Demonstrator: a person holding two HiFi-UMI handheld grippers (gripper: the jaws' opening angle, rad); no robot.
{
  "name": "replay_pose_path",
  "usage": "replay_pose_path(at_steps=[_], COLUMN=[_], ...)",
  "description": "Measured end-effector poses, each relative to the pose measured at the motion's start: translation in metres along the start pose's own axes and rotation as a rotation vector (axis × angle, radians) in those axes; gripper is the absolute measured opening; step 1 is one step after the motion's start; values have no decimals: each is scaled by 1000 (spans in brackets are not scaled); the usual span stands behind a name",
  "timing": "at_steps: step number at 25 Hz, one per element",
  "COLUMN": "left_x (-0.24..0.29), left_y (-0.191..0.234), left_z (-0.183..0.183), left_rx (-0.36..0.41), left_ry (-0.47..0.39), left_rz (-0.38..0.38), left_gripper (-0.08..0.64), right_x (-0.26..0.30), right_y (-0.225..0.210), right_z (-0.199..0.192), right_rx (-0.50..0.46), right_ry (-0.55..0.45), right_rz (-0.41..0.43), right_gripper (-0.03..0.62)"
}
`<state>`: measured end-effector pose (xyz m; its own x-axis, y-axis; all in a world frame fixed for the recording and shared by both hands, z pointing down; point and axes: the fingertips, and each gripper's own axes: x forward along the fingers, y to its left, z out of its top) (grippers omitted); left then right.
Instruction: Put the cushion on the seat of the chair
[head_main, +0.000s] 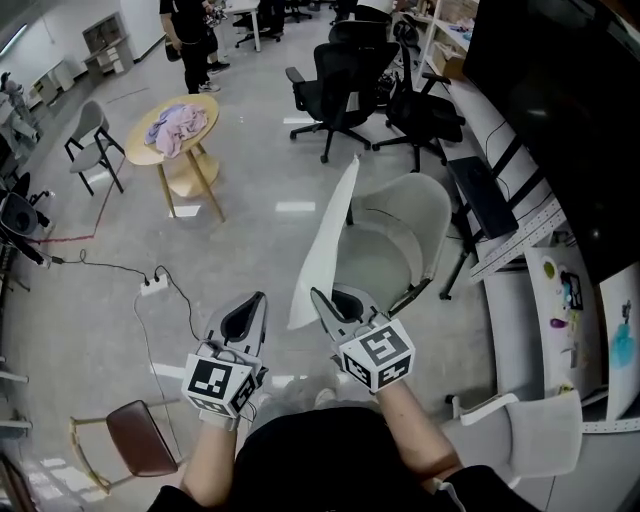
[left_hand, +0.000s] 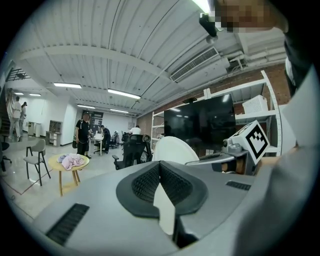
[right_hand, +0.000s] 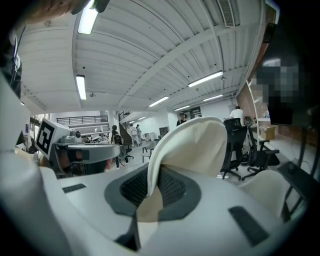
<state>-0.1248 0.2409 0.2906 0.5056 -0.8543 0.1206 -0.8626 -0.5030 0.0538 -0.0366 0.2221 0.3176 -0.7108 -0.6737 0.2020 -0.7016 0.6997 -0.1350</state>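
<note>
Grey office floor (head_main: 260, 190), with a round wooden table (head_main: 150, 145) carrying a pink cloth (head_main: 178, 125) far left and black office chairs (head_main: 335, 85) at the back. White shell chair (head_main: 405, 235) sits right of centre, seat bare.

Right gripper (head_main: 325, 298): fingers clamped on the cushion's (head_main: 328, 240) lower edge. Right gripper view confirms this, with the cream fabric pinched between the pads and fanning up past them. Cushion stands upright on edge in the air, just left of the chair's seat, overlapping its near rim in the head view. Can't tell if it touches. Not on the seat.

Left gripper (head_main: 255, 303): beside the right one and apart from the cushion. Pads together at the tips. A pale sliver shows in the gap behind them, can't tell what it is.
</note>
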Motion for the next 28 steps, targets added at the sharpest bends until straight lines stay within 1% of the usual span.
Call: replay_pose_path(at_steps=[6, 14, 19, 24, 28], left_x=[14, 57, 95, 138, 167], left_y=[-10, -1, 24, 58, 91], left_z=[-2, -7, -1, 1, 9], left_rx=[7, 5, -17, -24, -27], left_ry=[13, 23, 12, 28, 33], left_rz=[-16, -77, -122, -175, -222], left_gripper=[12, 12, 12, 12, 12], right_x=[-8, 8, 35, 72, 105], right_y=[-20, -52, -79, -111, -129], right_z=[-4, -3, 2, 11, 22], right_rx=[21, 27, 27, 56, 66], right_ry=[2, -1, 20, 27, 31], right_rz=[-7, -71, -116, -182, -228], right_gripper=[40, 40, 40, 40, 40])
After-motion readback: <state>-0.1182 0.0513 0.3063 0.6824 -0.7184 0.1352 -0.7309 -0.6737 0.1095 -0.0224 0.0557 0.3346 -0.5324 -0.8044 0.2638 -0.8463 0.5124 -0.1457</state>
